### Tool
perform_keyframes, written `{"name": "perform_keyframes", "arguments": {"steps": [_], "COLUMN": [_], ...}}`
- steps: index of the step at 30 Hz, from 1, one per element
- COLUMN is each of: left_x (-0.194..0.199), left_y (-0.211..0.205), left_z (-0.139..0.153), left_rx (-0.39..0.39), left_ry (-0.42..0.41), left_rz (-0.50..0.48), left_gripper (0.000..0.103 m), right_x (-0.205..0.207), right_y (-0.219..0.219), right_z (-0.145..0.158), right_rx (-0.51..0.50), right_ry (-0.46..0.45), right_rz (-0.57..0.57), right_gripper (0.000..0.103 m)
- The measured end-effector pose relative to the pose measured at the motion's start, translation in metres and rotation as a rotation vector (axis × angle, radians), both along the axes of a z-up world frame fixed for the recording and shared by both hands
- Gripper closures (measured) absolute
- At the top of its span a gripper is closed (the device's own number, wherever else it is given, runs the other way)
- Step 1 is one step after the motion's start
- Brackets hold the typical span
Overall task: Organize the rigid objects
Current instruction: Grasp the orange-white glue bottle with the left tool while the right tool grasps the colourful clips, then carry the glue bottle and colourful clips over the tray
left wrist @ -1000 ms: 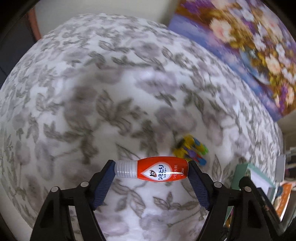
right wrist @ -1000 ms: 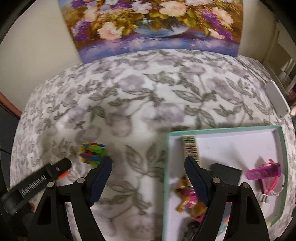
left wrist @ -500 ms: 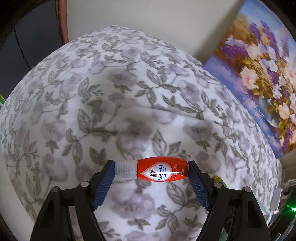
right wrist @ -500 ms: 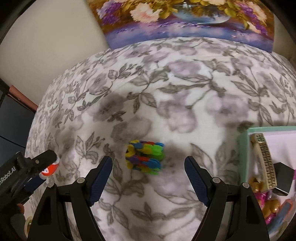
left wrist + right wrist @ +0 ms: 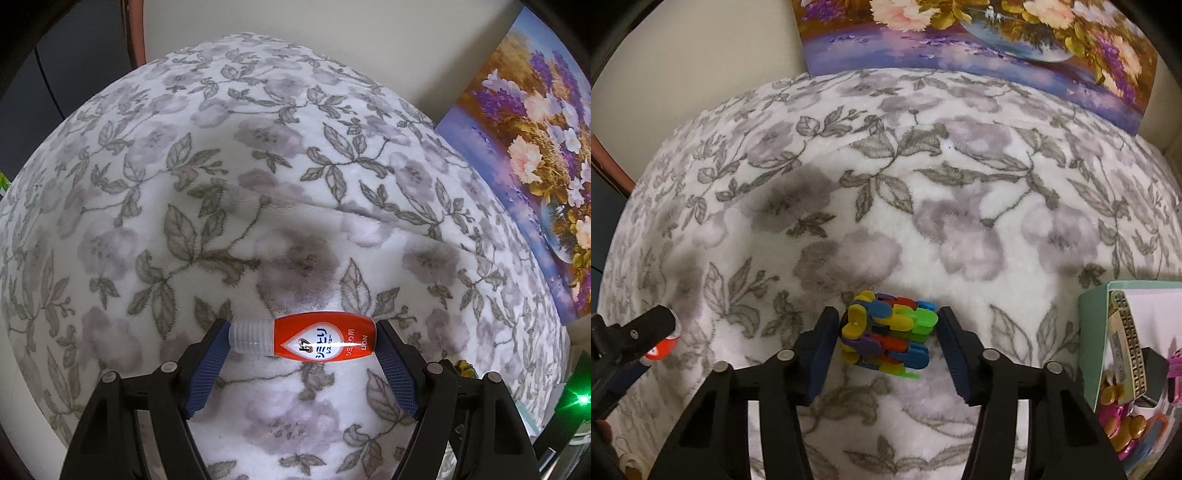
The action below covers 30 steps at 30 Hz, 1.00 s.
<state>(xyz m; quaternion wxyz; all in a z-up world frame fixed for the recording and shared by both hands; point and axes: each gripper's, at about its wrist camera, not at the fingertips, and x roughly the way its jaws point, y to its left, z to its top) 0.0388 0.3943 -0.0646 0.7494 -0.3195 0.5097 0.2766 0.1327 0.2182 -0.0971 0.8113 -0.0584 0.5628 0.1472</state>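
**Right gripper closes in on the clip bundle**

We work over a floral blanket (image 5: 960,206) spread on what we take for a bed. A second ago our right gripper (image 5: 888,334) looked down at the teal tray (image 5: 1091,332) by the blanket's right edge; now it has swung left, its fingers apart and straddling the bundle of coloured clips (image 5: 888,332), apparently not yet touching. We judge a grasp is next.

Our left gripper (image 5: 303,341) stays clamped end to end on the red bottle (image 5: 325,341), held above the blanket.

Only the right view shows the tray and clips; only the left shows the bottle's label.
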Motion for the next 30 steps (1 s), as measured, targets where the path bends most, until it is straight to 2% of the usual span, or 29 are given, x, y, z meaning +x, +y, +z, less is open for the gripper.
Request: {"name": "perform_keyframes", "arguments": {"steps": [8, 16, 30], "left_x": [0.004, -0.001, -0.012], "left_y": [-0.008, -0.025, -0.088], "left_z": [0.005, 0.027, 0.09], "left_rx": [0.008, 0.026, 0.1], "left_ry": [-0.001, -0.03, -0.116], "left_rz": [-0.014, -0.035, -0.141], "left_gripper": [0.022, 0.022, 0.022], "right_x": [-0.005, -0.021, -0.054], "right_y": [-0.006, -0.029, -0.119], "right_z": [0.007, 0.038, 0.092], "right_rx": [-0.009, 0.016, 0.033], "right_ry": [-0.008, -0.038, -0.05], "right_rz": [0.009, 0.005, -0.094], "right_gripper": [0.057, 0.057, 0.057]}}
